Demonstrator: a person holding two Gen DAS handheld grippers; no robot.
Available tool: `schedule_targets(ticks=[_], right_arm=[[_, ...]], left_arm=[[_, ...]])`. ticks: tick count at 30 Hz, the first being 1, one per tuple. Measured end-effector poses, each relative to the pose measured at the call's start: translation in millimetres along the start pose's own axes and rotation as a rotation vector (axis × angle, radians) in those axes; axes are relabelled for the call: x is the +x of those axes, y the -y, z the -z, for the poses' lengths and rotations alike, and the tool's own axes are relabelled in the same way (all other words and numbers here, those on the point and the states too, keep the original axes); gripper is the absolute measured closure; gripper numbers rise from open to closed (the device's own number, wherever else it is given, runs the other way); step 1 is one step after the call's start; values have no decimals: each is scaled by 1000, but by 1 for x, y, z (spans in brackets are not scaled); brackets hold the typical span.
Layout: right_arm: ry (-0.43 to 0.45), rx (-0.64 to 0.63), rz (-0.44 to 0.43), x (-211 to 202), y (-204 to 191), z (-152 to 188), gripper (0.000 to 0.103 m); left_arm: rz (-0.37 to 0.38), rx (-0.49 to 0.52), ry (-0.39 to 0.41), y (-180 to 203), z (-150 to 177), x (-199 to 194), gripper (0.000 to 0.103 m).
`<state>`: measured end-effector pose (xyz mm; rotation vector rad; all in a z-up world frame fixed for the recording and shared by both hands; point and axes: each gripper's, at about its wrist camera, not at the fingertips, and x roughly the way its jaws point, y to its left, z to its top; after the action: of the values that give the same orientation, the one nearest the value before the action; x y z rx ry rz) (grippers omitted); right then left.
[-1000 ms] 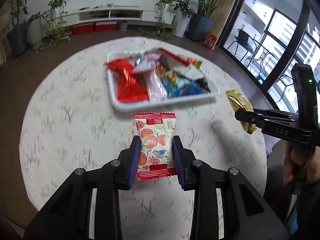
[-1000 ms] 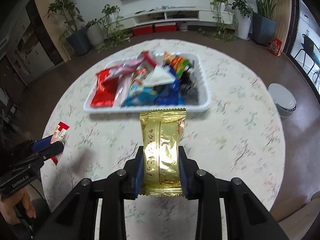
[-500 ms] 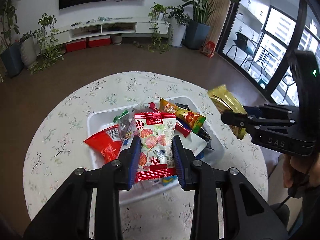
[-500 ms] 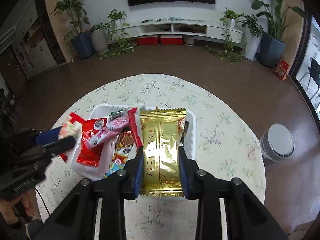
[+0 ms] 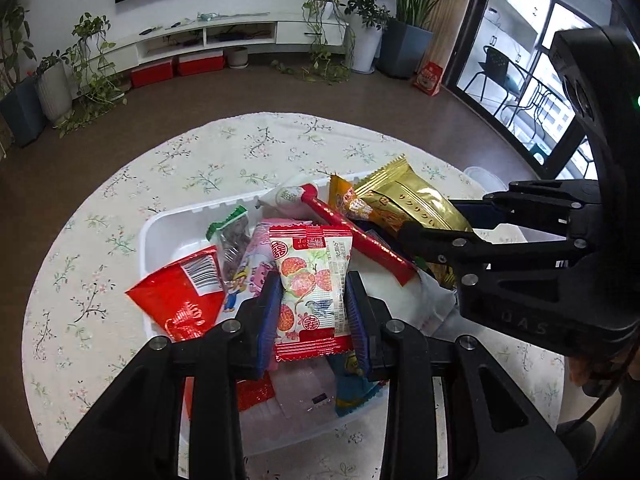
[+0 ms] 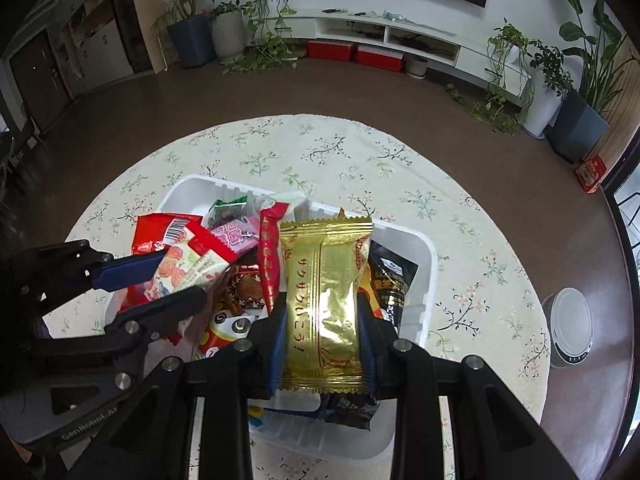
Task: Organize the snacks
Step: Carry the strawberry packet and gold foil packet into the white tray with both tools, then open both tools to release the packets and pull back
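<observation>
Your left gripper point(image 5: 313, 298) was clenched on a strawberry-print candy packet point(image 5: 310, 280), its blue pads pressing both long edges. You held it above the near half of the white plastic tray point(image 5: 160, 236). Your right gripper point(image 6: 322, 326) was clenched on a gold foil snack packet point(image 6: 325, 300), held above the tray's right half. The tray sat near the middle of the round floral tablecloth point(image 6: 460, 240). It was heaped with snacks: a red foil bag point(image 5: 176, 300) at its left edge, a long red stick packet point(image 5: 360, 240) across the centre, a black packet point(image 6: 390, 280) by its right wall.
</observation>
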<state>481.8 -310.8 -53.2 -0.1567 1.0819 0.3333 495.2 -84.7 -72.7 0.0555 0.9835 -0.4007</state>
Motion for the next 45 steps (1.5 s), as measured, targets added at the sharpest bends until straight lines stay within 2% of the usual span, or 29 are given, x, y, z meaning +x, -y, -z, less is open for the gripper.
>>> schedule_targets(ticks=[10, 36, 40, 42, 44, 45], right_arm=[[-27, -13, 23, 15, -1, -1, 69], [-17, -15, 44, 9, -2, 1, 63], [7, 2, 46, 3, 2, 0, 49], [16, 11, 44, -1, 4, 0, 49], [23, 21, 45, -4, 6, -1, 47], [26, 27, 43, -5, 6, 0, 45]], left_arm=[[-7, -6, -6, -1, -1, 29, 71], [3, -12, 34, 5, 11, 7, 71], [3, -16, 47, 4, 13, 0, 71], [0, -16, 53, 5, 14, -3, 71], [-3, -19, 62, 6, 16, -8, 65], [-5, -22, 69, 6, 16, -12, 53]])
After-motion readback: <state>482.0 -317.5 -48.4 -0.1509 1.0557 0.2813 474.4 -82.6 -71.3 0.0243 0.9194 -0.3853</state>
